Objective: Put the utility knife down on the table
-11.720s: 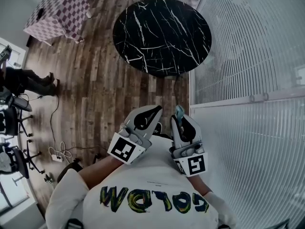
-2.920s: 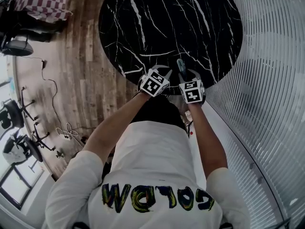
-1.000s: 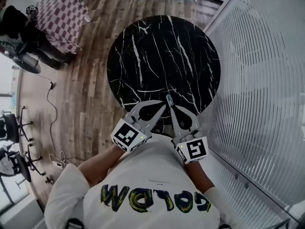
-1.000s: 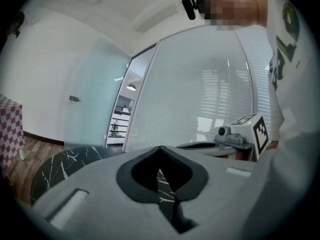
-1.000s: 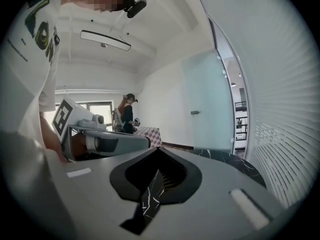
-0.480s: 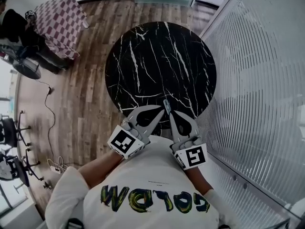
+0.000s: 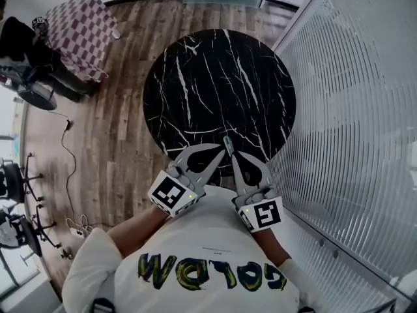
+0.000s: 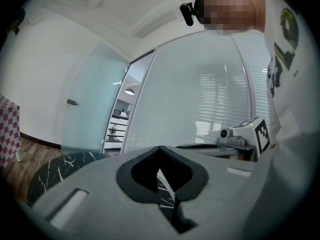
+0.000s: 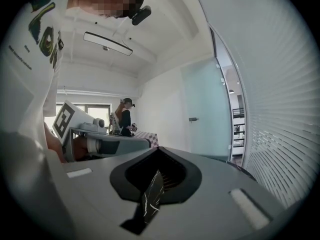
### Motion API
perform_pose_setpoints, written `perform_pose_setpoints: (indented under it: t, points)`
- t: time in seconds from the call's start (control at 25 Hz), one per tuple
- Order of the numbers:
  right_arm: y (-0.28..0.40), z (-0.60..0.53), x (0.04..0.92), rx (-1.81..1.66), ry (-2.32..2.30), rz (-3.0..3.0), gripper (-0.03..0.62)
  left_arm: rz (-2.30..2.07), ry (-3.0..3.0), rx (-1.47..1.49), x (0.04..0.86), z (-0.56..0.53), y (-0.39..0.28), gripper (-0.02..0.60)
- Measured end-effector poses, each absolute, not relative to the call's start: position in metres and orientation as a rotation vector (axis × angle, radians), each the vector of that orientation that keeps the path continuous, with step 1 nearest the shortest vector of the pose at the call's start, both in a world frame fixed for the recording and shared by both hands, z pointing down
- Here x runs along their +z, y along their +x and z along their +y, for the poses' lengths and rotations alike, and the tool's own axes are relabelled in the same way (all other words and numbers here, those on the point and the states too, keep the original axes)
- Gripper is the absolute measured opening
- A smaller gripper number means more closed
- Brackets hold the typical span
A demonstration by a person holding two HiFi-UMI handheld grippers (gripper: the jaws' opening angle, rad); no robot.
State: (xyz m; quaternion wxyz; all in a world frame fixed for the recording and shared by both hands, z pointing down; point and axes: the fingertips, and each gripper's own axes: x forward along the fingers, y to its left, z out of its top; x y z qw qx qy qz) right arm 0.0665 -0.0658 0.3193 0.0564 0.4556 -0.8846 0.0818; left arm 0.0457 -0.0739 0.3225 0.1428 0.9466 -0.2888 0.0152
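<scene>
In the head view both grippers are held side by side close to the person's chest, at the near edge of the round black marble table. My right gripper is shut, and a thin grey utility knife sticks out from its tips over the table's rim. My left gripper is just left of it, shut with nothing in it. In the left gripper view, the left gripper has its jaws together, leaving only a slit. The right gripper looks the same in its own view, where the knife is hidden.
Slatted blinds on a glass wall run close along the right. A checkered-cloth table and a person are at the far left on the wooden floor. Cables and office chairs lie at the left edge.
About three seconds ago both grippers reached out over the table; now they are drawn back to its near edge. Over the last second they have barely moved.
</scene>
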Motion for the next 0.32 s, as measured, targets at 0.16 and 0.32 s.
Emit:
perform_pose_setpoints:
  t: [0.16, 0.32]
  points:
    - [0.0664, -0.0687, 0.3208, 0.258, 1.387, -2.682, 0.002, -0.837, 2.732, 0.05, 0.3246, -0.0766, 0.0437, 0.0]
    - [0.0662, -0.0715, 0.3224, 0.268, 1.389, -2.678, 0.002, -0.842, 2.73, 0.049, 0.3245, -0.0799, 0.0424, 0.0]
